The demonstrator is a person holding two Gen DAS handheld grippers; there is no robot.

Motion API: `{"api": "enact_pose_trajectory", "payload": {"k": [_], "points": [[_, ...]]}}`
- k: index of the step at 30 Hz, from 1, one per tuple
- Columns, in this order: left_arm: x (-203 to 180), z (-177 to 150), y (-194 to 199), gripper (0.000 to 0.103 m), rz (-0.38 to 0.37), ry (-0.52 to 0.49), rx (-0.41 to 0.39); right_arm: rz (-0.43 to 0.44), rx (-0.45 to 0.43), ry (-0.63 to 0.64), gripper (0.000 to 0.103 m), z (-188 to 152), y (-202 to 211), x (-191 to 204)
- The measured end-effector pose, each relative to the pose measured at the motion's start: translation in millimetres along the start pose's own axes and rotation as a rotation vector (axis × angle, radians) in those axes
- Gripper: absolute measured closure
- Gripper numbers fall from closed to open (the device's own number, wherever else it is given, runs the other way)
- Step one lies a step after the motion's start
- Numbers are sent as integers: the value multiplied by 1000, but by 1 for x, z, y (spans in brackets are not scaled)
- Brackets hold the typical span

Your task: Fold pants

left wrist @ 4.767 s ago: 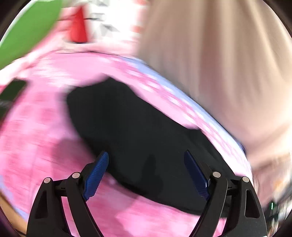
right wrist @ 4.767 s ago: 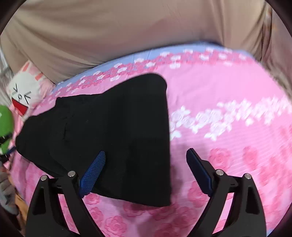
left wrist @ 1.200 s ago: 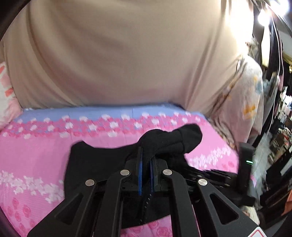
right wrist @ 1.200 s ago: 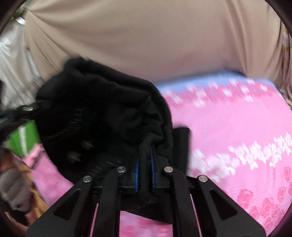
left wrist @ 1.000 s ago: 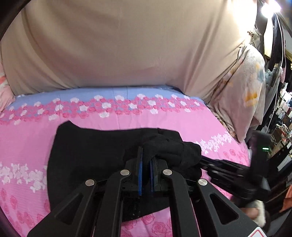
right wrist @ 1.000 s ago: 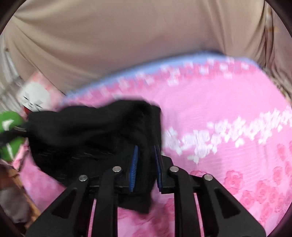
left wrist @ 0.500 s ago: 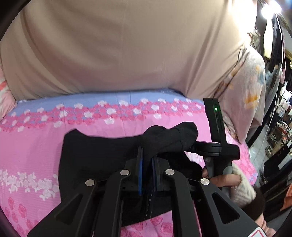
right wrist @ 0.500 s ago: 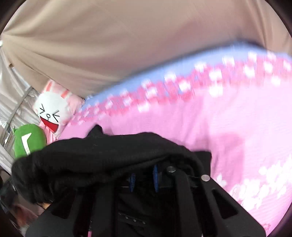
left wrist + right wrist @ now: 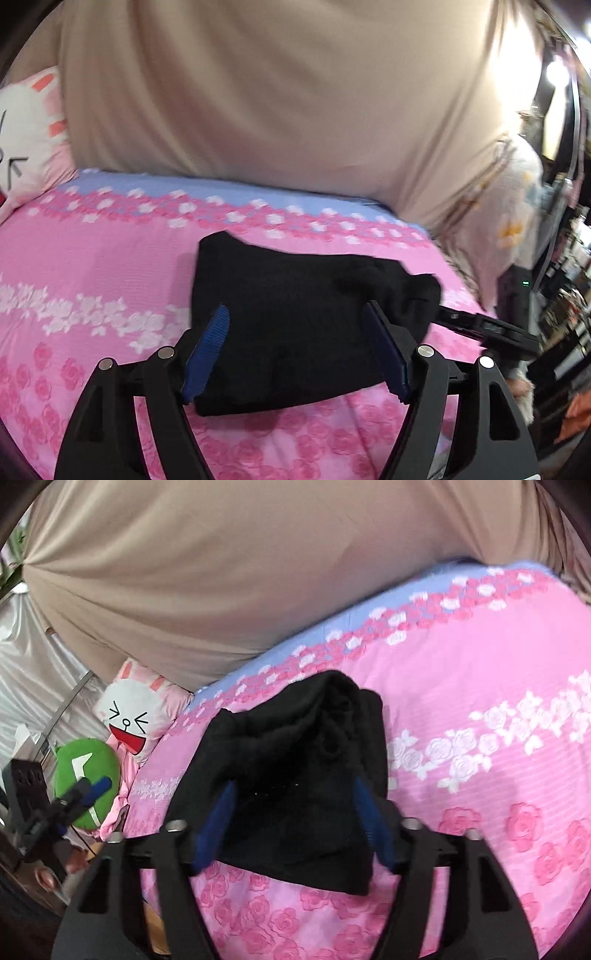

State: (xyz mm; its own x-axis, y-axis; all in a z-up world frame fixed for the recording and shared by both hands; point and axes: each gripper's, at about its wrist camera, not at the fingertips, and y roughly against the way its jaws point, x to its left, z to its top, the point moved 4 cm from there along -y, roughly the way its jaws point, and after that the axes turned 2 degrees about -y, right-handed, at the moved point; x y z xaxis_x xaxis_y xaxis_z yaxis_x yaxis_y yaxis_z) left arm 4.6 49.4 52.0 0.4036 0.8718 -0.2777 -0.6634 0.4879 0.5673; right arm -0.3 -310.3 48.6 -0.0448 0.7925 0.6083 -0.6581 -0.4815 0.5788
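The black pants (image 9: 295,306) lie folded in a thick, lumpy stack on the pink flowered bed sheet (image 9: 92,258). My left gripper (image 9: 295,354) is open, its blue pads apart over the near edge of the stack and holding nothing. In the right wrist view the same pants (image 9: 295,768) lie bunched, with a raised fold at the far end. My right gripper (image 9: 291,827) is open above their near edge. The right gripper's black body (image 9: 491,328) shows at the pants' right side in the left wrist view. The left gripper (image 9: 74,797) shows at far left in the right wrist view.
A beige curtain (image 9: 277,103) hangs behind the bed. A white rabbit cushion (image 9: 129,720) and a green cushion (image 9: 88,771) sit at the bed's left end. A floral pillow (image 9: 509,221) and cluttered shelves stand at the right. The bed's edge runs near the grippers.
Both grippers have opened and let go of the pants, which now rest folded on the bed. Both grippers have drawn back a little from the cloth.
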Motion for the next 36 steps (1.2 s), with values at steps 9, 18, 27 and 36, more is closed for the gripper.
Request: {"api": "enact_pose_trajectory", "payload": {"k": [9,18,27,36], "points": [[0,-35,-34,30,114,-84,102,-46,-50,-9,16,-2,36,3],[31,-62,-34,30,155,-3,139,-193,80,148,75,-15,-43,42],[46,-38,13,28,113,47,30,184,-95,317,86,45,34,189],[30,-49,-14,28,65,4,108,-312,25,64,77,-52,1,-3]]}}
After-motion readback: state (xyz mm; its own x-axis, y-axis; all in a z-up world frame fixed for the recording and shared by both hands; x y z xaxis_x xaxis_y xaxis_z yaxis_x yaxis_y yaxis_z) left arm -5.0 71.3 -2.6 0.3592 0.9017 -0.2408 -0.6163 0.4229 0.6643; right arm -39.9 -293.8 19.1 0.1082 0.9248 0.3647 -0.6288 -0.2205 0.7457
